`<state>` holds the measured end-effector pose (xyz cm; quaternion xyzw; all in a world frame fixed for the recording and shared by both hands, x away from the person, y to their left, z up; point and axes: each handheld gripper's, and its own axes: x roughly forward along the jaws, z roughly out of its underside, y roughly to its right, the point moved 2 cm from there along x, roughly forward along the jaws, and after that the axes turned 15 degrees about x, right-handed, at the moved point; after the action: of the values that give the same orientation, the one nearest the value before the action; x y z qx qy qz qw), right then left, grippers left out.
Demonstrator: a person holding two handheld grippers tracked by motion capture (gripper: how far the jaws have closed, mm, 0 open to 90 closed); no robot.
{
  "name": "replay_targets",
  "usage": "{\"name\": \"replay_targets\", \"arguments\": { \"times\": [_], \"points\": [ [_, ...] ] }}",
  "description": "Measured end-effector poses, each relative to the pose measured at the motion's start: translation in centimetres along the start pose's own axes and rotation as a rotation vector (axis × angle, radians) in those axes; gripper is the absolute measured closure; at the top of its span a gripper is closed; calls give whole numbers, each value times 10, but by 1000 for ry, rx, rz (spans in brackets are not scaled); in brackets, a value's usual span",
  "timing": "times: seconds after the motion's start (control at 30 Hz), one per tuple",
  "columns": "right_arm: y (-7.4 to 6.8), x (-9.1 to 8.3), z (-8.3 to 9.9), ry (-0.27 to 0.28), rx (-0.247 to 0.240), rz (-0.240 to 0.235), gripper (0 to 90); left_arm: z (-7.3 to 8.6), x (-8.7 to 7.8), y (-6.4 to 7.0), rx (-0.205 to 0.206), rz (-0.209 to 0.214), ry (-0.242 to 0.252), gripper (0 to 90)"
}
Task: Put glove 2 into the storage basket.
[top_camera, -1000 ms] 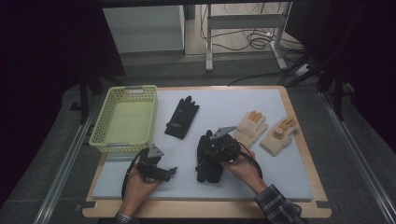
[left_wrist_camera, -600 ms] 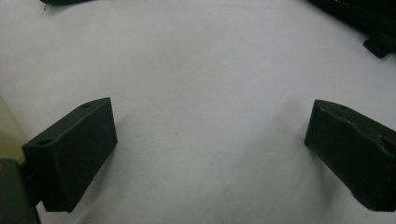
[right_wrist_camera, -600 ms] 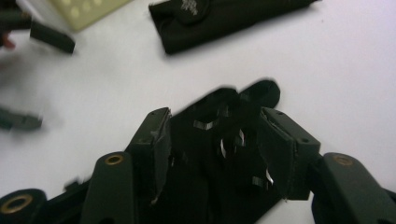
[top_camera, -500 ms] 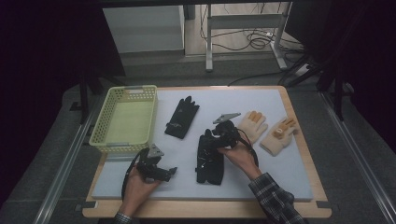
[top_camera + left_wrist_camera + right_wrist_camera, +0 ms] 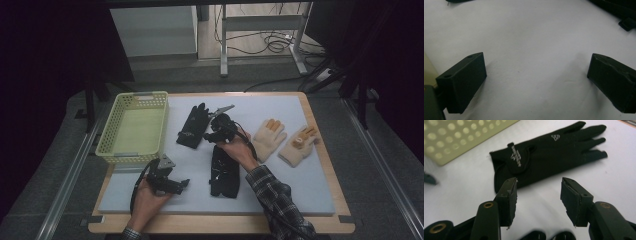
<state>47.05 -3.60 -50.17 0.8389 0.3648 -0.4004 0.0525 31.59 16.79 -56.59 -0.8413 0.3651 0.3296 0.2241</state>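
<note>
Black glove [image 5: 544, 155] — logo legible past right claw [image 5: 539, 200], spread; left claw [image 5: 536, 85] spread too.

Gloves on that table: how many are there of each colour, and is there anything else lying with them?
Black gloves: 2, one near the basket and one under the right hand's wrist.
Beige gloves with orange fingertips: 2, side by side at the right.
Yellow-green basket: 1.
Total: 5 things.
</note>
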Motion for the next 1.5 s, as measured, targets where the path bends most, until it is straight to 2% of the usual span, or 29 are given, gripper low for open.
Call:
{"name": "replay_targets", "arguments": {
  "times": [0.07,0.33,0.53,0.57,0.7,0.8,0.87,0.9,0.93,1.0,1.03,1.07,1.2,1.4,1.43,1.5],
  "points": [
    [-1,10,-7,3,7,-12,462,0,0,0,-1,0,1,21],
    [-10,45,-25,-4,-29,13,366,0,0,0,-1,1,1,21],
    [-7,64,-28,-16,-23,34,305,0,0,0,-1,1,1,21],
    [-4,71,-28,-21,-27,47,265,0,0,0,-1,1,1,21],
    [-1,83,-30,-48,-27,38,239,0,0,0,-1,1,2,21],
    [-2,85,-28,-41,-24,36,246,0,0,0,-1,1,2,21],
    [-3,84,-26,-42,-25,35,319,0,0,0,-1,1,1,21],
    [-3,84,-26,-44,-25,29,419,0,0,0,-1,1,1,21],
    [-6,82,-26,-59,-18,2,477,0,0,0,-1,1,1,21],
    [-9,82,-26,-67,-28,14,576,0,0,0,-1,1,1,21],
    [-9,82,-26,-67,-28,14,576,0,0,0,-1,1,1,21],
    [-10,80,-26,-65,-35,54,719,0,0,0,-1,0,1,21],
    [-10,79,-25,-48,-18,35,798,0,0,0,-1,1,1,21],
    [-13,76,-24,-40,-53,51,821,0,0,0,0,1,1,21],
    [-15,72,-24,-43,-71,55,824,0,0,0,-1,1,1,21],
    [-15,67,-25,-35,-66,44,834,0,0,0,-2,1,1,21]
  ]
}}
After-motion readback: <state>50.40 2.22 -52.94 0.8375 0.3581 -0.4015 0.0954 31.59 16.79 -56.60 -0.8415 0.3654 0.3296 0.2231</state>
